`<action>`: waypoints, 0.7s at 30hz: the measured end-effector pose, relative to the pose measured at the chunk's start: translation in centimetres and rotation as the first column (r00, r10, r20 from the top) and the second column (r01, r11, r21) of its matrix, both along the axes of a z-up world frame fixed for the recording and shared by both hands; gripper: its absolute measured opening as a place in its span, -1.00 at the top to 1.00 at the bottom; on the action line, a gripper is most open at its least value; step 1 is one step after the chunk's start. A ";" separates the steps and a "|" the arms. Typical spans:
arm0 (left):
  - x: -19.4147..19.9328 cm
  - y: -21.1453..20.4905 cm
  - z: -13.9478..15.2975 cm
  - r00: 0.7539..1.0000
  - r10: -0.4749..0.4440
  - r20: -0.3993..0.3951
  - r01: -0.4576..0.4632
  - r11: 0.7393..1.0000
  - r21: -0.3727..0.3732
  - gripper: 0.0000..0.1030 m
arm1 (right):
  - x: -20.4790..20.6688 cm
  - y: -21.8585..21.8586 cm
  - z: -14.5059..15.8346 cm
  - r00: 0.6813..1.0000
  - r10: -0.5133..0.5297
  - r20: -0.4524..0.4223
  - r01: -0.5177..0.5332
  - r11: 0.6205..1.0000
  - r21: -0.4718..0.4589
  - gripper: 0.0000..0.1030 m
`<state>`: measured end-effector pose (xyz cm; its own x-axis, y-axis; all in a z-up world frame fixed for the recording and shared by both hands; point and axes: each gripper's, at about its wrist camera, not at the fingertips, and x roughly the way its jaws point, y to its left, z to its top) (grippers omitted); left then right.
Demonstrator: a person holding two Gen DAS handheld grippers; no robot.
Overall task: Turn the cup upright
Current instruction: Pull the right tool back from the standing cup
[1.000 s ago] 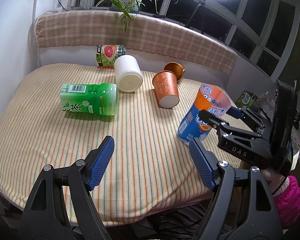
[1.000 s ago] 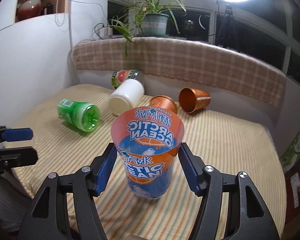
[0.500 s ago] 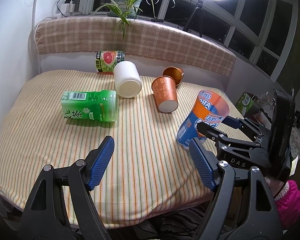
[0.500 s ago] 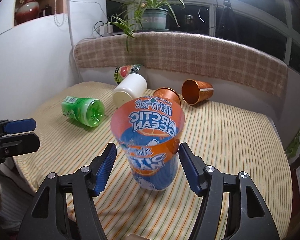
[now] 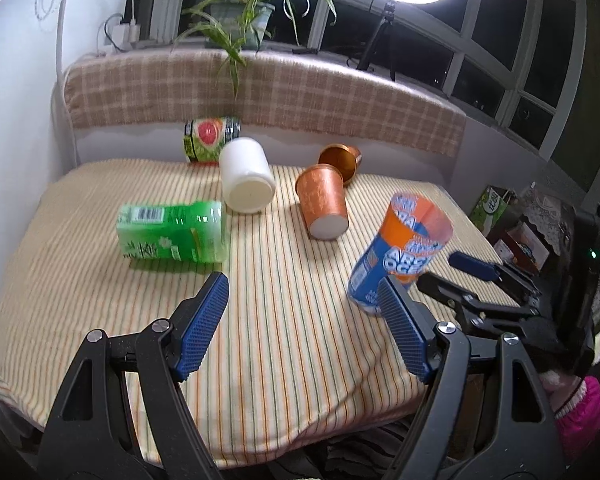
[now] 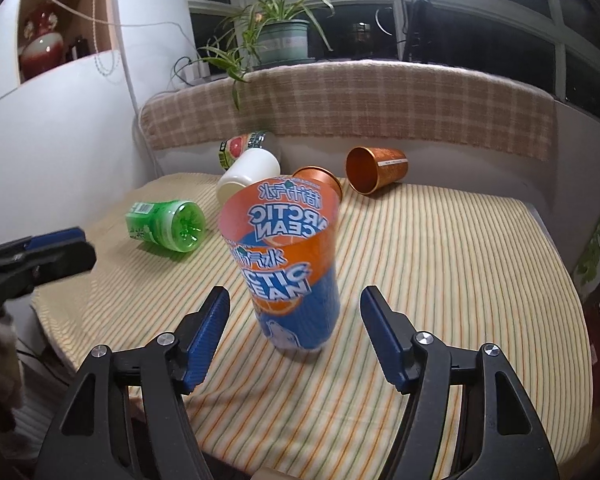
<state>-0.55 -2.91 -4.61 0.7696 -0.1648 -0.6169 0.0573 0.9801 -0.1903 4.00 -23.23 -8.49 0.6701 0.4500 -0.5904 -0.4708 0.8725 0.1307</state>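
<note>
- Your left gripper hangs over the table's near edge, jaws spread wide, gripping nothing.
- The Arctic Ocean cup stands mouth-up near the near right corner of the striped tablecloth, perhaps leaning slightly.
- Your right gripper brackets it, jaws released, pads clear of its sides.
- This flip looks done; the white cup and two copper cups lie toppled toward the far edge.

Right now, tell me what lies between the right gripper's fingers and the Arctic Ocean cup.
Nothing: in the right wrist view only striped tablecloth shows between the open right gripper and the Arctic Ocean cup.
</note>
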 end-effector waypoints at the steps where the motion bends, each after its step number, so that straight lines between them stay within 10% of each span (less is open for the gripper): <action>1: 0.0 0.0 0.2 1.000 0.003 0.012 -0.003 1.000 0.004 -0.54 | -0.1 -0.2 0.1 1.000 -0.004 -0.001 0.004 1.000 0.007 -0.31; 21: -0.9 0.2 4.2 0.956 0.109 0.271 -0.137 0.987 0.089 -0.64 | -3.3 -2.3 4.6 0.978 -0.154 0.138 0.145 0.987 0.072 -0.32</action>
<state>-1.41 -2.71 -0.43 0.9176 -0.0036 -0.3974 -0.0308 0.9963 -0.0801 0.74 -25.58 -3.89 0.8078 0.3709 -0.4582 -0.3536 0.9267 0.1269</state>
